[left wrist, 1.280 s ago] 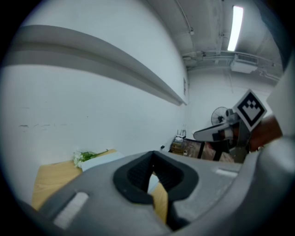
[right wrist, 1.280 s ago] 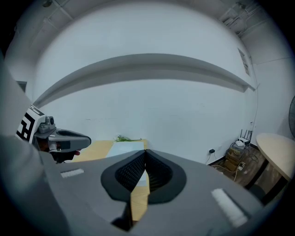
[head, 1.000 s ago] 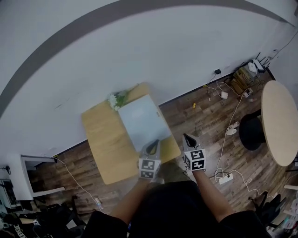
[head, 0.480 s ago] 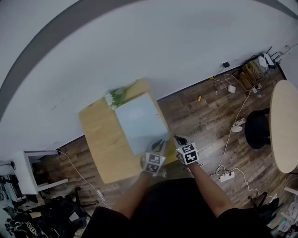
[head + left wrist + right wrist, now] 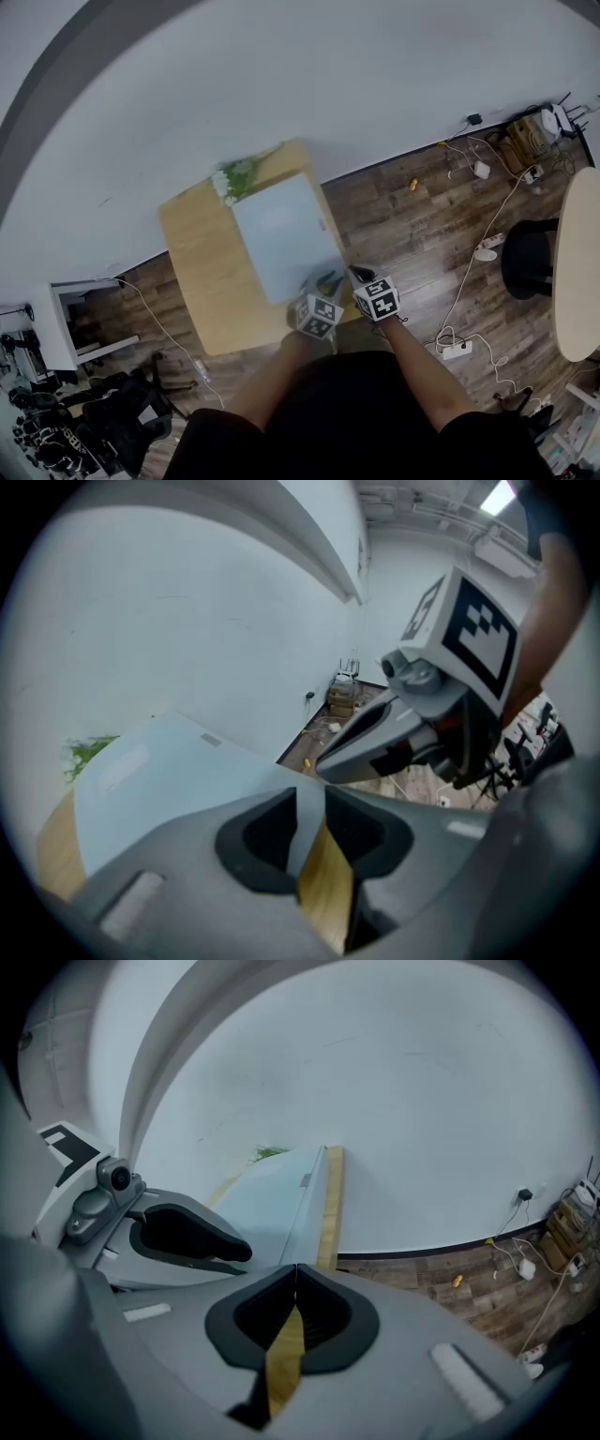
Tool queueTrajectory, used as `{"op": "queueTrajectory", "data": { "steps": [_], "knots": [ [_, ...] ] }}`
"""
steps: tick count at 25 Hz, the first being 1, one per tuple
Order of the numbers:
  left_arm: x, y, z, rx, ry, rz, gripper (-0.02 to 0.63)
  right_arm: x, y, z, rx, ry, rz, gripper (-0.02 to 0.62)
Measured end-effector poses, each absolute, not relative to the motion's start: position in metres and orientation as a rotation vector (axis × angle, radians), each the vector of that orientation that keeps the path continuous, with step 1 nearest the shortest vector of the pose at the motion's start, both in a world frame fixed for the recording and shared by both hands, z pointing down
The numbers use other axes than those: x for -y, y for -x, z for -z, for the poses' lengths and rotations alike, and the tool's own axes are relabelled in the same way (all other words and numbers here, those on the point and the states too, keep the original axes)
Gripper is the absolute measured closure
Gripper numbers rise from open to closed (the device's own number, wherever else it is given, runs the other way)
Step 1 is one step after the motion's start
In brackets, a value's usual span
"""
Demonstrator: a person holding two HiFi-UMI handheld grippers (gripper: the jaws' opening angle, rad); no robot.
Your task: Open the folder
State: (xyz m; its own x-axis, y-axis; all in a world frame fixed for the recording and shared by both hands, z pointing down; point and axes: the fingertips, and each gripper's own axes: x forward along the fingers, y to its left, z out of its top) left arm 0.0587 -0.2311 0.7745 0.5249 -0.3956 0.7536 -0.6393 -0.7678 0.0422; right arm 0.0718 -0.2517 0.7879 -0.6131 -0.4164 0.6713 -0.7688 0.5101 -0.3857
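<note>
In the head view, the pale folder (image 5: 281, 234) lies closed along the right side of the table (image 5: 192, 272), with a flower sprig (image 5: 234, 178) at the far edge. Both grippers hang at the folder's near edge, probably seeking the cover's lip.

In the left gripper view, the left gripper (image 5: 309, 803) has its jaws opening toward the folder's near corner, with nothing pinched.

In the right gripper view, the right gripper (image 5: 295, 1269) is pressed together and empty.

The folder (image 5: 284, 234) looks like smooth, matt, pale plastic. The table (image 5: 202, 272) is light, smooth wood. The floor (image 5: 412, 225) is darker wood planking.
</note>
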Motion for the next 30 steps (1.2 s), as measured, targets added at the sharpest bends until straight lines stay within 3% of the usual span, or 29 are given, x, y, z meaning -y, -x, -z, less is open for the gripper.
{"op": "queueTrajectory", "data": {
  "steps": [30],
  "knots": [
    [0.231,-0.064,-0.79,0.835,-2.512,-1.487,0.469,0.255,-0.064,-0.791,2.274,-0.851,-0.95,0.594]
  ]
}}
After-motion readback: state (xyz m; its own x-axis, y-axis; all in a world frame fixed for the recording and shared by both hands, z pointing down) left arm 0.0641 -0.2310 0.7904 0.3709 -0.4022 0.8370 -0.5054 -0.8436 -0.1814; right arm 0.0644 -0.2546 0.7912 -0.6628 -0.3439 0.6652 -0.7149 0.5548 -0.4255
